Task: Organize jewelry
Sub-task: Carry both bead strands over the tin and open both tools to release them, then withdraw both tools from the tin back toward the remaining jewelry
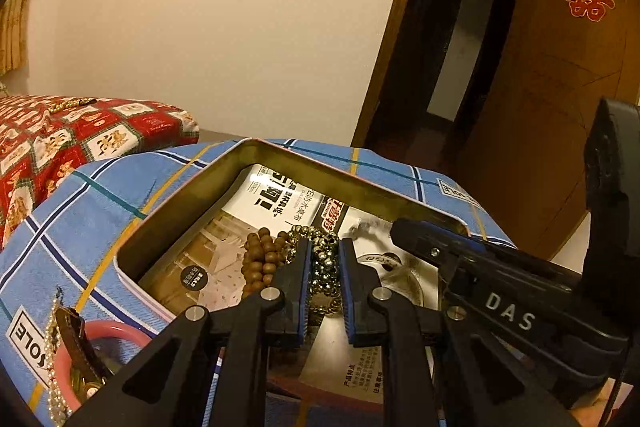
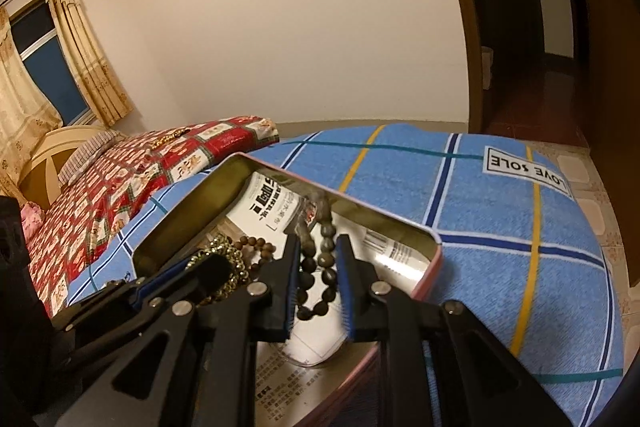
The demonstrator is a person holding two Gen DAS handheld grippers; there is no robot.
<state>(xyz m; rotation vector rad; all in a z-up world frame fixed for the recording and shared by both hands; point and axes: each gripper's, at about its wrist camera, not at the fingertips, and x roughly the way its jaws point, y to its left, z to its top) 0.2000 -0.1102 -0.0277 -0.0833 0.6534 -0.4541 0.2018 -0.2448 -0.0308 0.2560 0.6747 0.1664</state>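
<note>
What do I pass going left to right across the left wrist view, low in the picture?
Pearl strand → pink bowl → wooden bead bracelet → left tool straddling the metallic bead bracelet → right tool reaching in from the right.

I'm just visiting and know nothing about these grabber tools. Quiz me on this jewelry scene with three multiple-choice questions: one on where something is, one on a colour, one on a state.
1. Where does the brown wooden bead bracelet lie?
A. On the red patterned quilt
B. Inside the metal tin
C. On the floor

2. What is the main colour of the checked bedsheet under the tin?
A. Blue
B. Green
C. White

3. How do the right gripper fingers stand around the dark bead bracelet?
A. Folded away out of sight
B. Open, one on each side of it
C. Pointing at the ceiling

Answers:
1 B: the beads rest within the tin's walls.
2 A: blue fabric with dark, yellow and teal lines.
3 B: gaps show between pads and beads.
</note>
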